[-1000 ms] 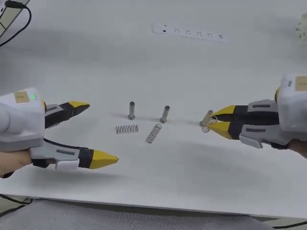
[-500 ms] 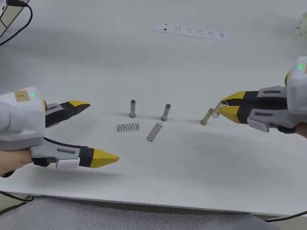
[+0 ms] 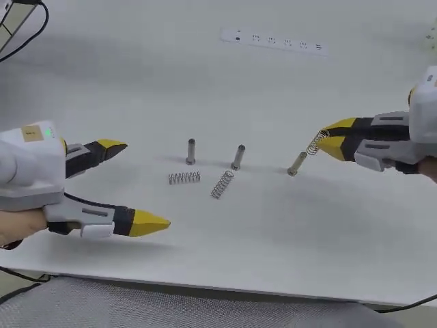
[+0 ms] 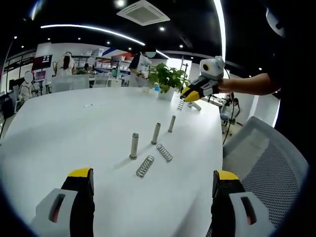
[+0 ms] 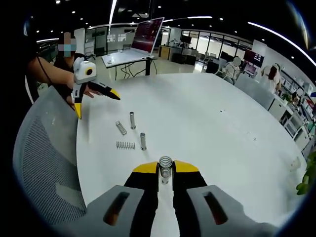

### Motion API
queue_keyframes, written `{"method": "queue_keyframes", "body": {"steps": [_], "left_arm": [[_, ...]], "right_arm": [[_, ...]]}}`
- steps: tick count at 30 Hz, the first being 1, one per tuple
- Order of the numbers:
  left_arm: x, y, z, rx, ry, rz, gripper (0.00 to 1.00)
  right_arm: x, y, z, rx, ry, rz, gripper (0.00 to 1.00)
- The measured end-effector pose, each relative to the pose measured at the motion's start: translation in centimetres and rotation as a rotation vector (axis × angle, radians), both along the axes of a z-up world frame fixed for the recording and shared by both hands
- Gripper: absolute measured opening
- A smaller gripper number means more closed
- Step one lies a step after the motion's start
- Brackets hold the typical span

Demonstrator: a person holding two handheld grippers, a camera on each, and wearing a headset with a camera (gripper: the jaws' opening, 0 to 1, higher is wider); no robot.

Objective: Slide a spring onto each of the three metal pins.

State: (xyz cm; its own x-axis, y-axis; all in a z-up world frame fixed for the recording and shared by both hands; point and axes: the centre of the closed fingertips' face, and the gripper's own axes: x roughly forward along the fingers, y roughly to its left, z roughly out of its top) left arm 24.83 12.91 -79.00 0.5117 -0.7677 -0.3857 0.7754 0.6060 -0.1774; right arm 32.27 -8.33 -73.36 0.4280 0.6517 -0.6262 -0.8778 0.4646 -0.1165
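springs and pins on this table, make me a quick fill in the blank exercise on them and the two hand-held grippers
1. ___ metal pins stand on the table.
2. ___ loose springs lie on the table near the pins.
3. The right hand-held gripper is ___ on a spring.
4. The left hand-held gripper has its jaws ___ and holds nothing.
Missing words: three; two; shut; open.
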Motion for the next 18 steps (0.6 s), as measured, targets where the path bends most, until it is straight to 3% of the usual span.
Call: {"method": "queue_keyframes", "body": {"steps": [18], "left_arm": [[0.16, 0.16, 0.14, -0.003, 0.0, 0.011, 0.98]], "right_arm": [[0.97, -0.01, -0.88, 0.031, 0.053, -0.052, 0.07]]}}
